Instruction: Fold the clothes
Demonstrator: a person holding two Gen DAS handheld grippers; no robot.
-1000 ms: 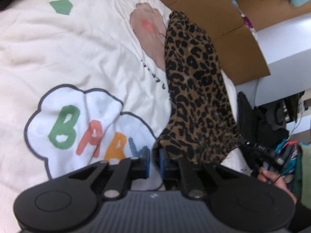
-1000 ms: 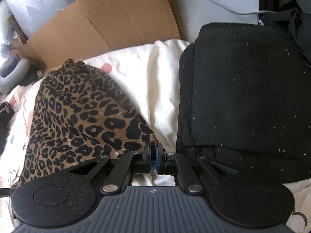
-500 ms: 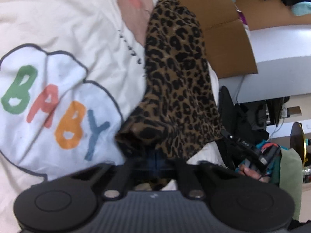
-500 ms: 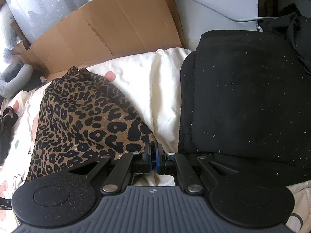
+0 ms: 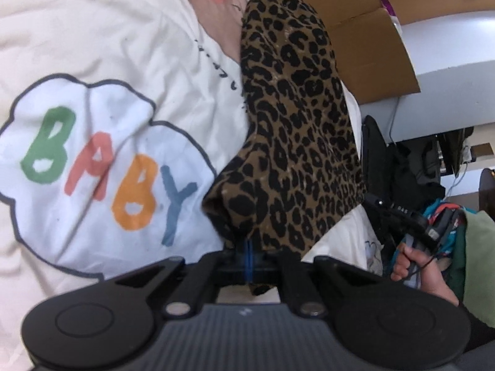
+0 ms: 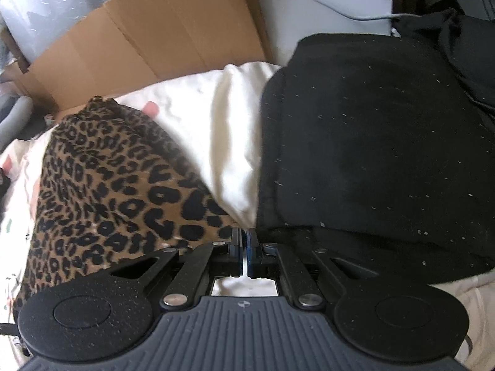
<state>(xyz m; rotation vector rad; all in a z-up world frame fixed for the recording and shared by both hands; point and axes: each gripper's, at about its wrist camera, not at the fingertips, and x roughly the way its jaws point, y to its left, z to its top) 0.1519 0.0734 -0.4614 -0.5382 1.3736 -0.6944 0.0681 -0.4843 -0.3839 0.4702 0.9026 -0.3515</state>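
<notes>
A leopard-print garment (image 5: 297,130) lies stretched along the cream blanket (image 5: 108,31). My left gripper (image 5: 249,255) is shut on its near corner, with the cloth bunched over the fingertips. In the right wrist view the same garment (image 6: 102,191) spreads to the left. My right gripper (image 6: 244,247) is shut on its other near corner, beside a folded black garment (image 6: 371,154).
The blanket has a white cloud patch with coloured "BABY" letters (image 5: 99,170). Brown cardboard (image 6: 154,37) stands behind the bed, also in the left wrist view (image 5: 365,37). Dark clothes and clutter (image 5: 433,170) are piled at the right. The person's hand (image 5: 414,262) holds the other gripper.
My left gripper closed on the garment's corner and lifted it, so the cloth now bunches over the fingers. My right gripper stayed shut on its corner and shifted slightly.
</notes>
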